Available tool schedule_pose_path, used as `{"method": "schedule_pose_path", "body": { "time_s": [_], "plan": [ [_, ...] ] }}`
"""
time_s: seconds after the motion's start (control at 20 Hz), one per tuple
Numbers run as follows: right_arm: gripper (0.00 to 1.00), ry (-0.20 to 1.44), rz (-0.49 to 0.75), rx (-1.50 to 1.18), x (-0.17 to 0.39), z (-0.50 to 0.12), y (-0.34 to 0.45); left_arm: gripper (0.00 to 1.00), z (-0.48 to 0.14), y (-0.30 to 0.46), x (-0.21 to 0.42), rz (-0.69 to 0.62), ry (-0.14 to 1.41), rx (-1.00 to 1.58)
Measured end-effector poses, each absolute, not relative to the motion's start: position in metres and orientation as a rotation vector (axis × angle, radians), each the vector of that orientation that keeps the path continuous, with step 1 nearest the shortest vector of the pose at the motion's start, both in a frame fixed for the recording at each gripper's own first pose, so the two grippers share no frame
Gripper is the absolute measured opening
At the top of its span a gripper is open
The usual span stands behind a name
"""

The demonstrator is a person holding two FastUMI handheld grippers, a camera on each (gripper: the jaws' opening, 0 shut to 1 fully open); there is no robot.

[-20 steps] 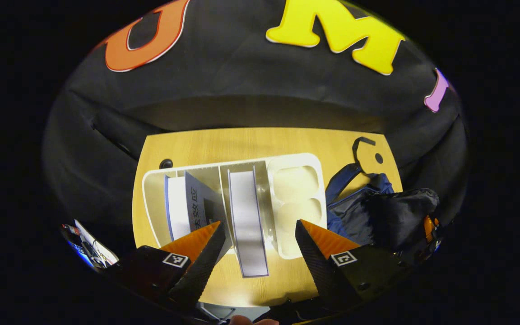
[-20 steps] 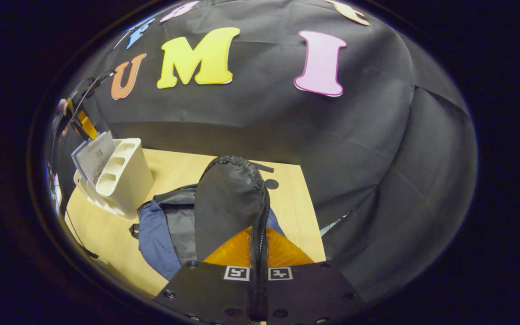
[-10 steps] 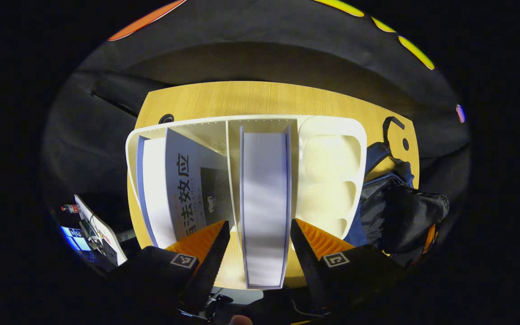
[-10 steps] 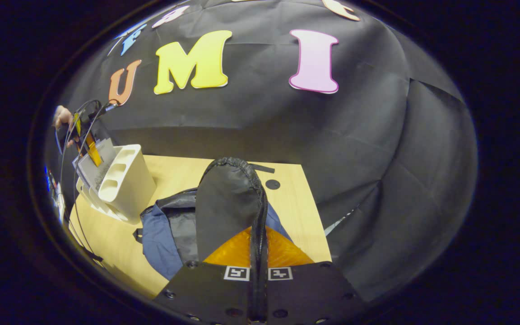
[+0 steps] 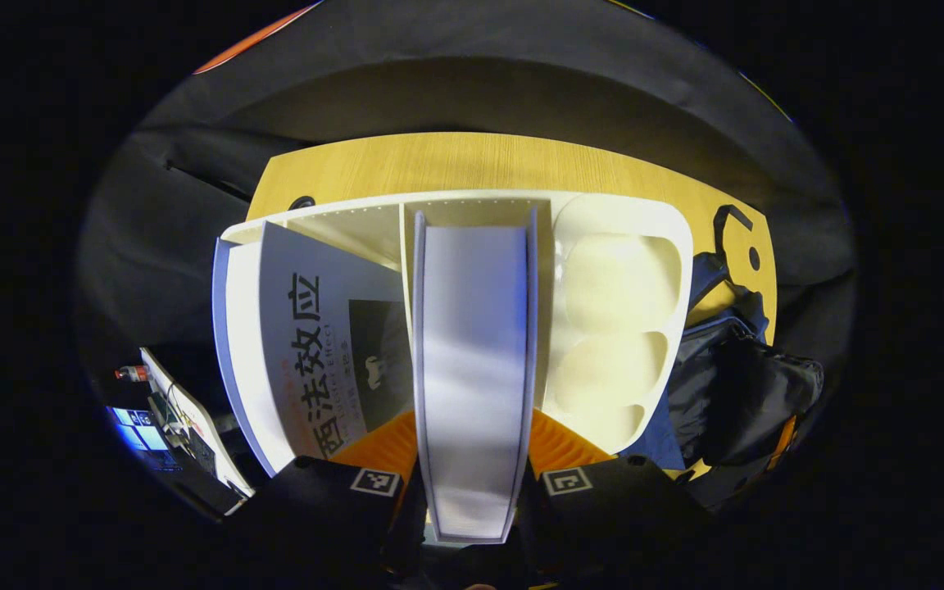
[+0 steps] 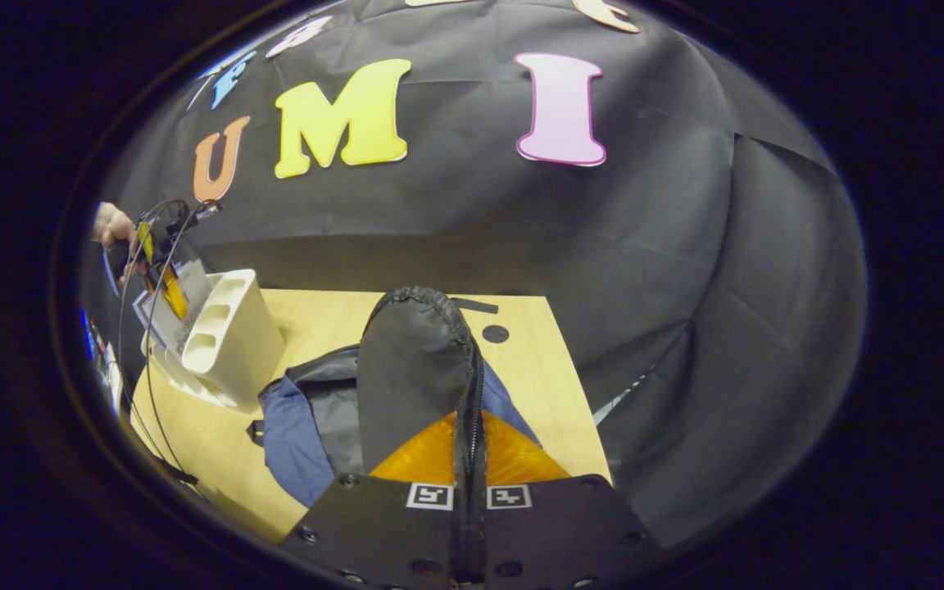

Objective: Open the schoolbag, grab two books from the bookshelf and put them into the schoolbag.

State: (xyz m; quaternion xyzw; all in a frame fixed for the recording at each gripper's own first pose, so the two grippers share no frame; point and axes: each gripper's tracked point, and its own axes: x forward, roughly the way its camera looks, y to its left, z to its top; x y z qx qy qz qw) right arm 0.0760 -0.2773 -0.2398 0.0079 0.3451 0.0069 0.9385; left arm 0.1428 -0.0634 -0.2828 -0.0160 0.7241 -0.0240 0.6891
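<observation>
A white bookshelf (image 5: 480, 198) stands on the wooden table (image 5: 472, 160). In its middle slot is an upright book (image 5: 472, 328) with white page edges and a blue cover; my left gripper (image 5: 472, 451) is shut on it from above, one finger on each cover. A second book (image 5: 316, 344) leans in the left slot. The blue and black schoolbag (image 5: 734, 393) lies to the right of the shelf. My right gripper (image 6: 469, 442) is shut on the bag's black zippered flap (image 6: 410, 369) and holds it raised. The left gripper (image 6: 165, 287) and a hand (image 6: 111, 225) show over the shelf (image 6: 230, 336).
The shelf's right end has two rounded empty compartments (image 5: 615, 328). A cable hole (image 6: 495, 333) sits in the table (image 6: 554, 385) behind the bag. Screens and gear (image 5: 169, 410) stand beyond the table's left edge. Black cloth walls the booth close behind.
My left gripper came down over the shelf and its fingers closed in on the middle book. The right gripper kept holding the bag's flap up, nearly still.
</observation>
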Motion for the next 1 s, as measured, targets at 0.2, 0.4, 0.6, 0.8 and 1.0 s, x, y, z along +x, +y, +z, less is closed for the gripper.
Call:
{"method": "schedule_pose_path", "body": {
  "time_s": [0.2, 0.4, 0.6, 0.8, 1.0],
  "plan": [
    [0.00, 0.700, 0.014, 0.006, 0.074, -0.239, -0.275, 0.46, -0.261, -0.062, 0.127, -0.070, 1.654, -0.018],
    [0.00, 0.699, 0.009, 0.007, 0.072, -0.238, -0.270, 0.45, -0.191, -0.047, 0.105, -0.124, 1.569, 0.038],
    [0.00, 0.695, 0.004, -0.019, 0.072, -0.234, -0.262, 0.44, -0.121, -0.041, 0.055, -0.173, 1.490, -0.054],
    [0.00, 0.705, -0.016, -0.004, 0.069, -0.232, -0.258, 0.44, -0.086, -0.055, 0.023, -0.266, 1.405, -0.243],
    [0.00, 0.710, -0.028, -0.001, 0.068, -0.230, -0.255, 0.44, -0.082, -0.089, 0.006, -0.368, 1.322, -0.525]
  ]
}}
